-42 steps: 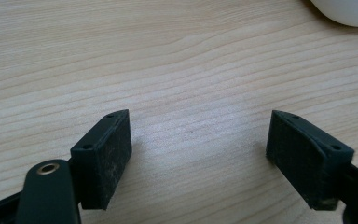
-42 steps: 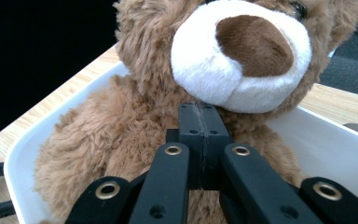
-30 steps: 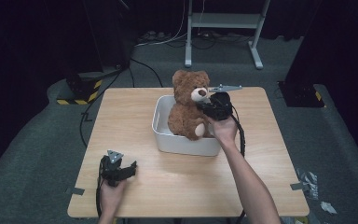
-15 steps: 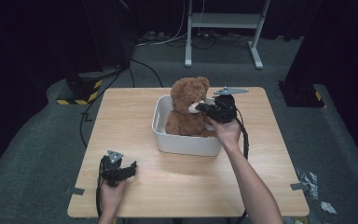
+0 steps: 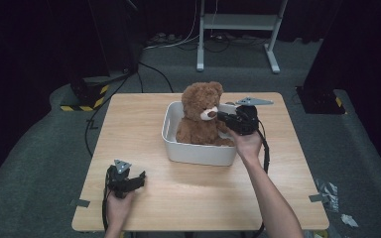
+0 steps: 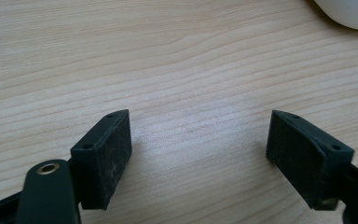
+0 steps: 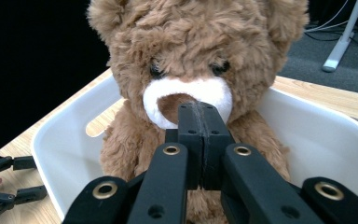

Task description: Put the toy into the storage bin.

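The brown teddy bear (image 5: 201,116) sat upright inside the white bin (image 5: 196,151), its back towards the far side of the table and its white muzzle turned towards the person's right. In the right gripper view the bear (image 7: 193,60) faced straight down the jaws, its head above and just beyond their tips, its belly and legs dropping away behind them into the bin (image 7: 317,140).

The right gripper (image 5: 222,117) reached over the bin's right rim, level with the bear's chin. Its jaws were pressed flat together with no gap between the pads, and their tips (image 7: 200,116) sat right at the bear's brown nose; I could not tell whether any fur was caught between them. The person's right hand (image 5: 248,144) held the gripper from behind, with the cable looping down past the wrist.

Well away from the bin, near the table's front left corner, the left gripper (image 5: 138,181) lay low on the wooden table (image 5: 129,129) in the person's left hand (image 5: 117,206). Its jaws stood wide apart, with bare wood grain (image 6: 196,93) between and ahead of them, and a corner of the white bin (image 6: 349,11) far ahead to the jaws' right.

Beyond the table, the grey floor (image 5: 39,148) carried dark cables and a white metal stand (image 5: 238,29).
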The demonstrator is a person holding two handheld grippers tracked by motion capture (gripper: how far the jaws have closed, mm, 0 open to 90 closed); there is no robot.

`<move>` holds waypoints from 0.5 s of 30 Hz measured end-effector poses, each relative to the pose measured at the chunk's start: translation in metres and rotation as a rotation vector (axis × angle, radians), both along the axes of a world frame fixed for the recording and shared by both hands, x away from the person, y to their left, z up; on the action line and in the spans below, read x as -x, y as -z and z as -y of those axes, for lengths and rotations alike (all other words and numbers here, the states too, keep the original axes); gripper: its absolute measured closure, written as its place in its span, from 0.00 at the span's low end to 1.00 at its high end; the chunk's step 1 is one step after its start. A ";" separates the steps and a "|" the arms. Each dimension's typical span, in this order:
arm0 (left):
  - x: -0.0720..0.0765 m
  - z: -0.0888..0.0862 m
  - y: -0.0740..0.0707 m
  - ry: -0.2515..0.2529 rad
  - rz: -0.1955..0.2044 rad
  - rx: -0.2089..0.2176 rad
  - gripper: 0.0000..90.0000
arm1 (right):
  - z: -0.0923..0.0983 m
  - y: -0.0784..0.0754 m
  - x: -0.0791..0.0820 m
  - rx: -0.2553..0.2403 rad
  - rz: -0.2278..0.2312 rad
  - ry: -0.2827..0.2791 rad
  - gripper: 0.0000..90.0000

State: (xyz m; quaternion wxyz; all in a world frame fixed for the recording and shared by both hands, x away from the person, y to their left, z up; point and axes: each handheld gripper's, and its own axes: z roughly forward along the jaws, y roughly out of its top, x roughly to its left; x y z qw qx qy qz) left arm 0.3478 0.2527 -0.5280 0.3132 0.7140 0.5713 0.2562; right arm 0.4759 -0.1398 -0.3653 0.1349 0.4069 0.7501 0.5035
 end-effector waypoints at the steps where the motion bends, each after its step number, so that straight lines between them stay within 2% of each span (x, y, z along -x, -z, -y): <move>1: 0.000 0.000 0.000 -0.001 0.000 0.000 0.24 | 0.002 0.000 0.000 -0.002 0.005 0.000 0.98; 15: 0.000 0.000 0.000 -0.005 0.002 0.004 0.25 | 0.017 -0.005 0.009 -0.043 0.027 0.016 0.95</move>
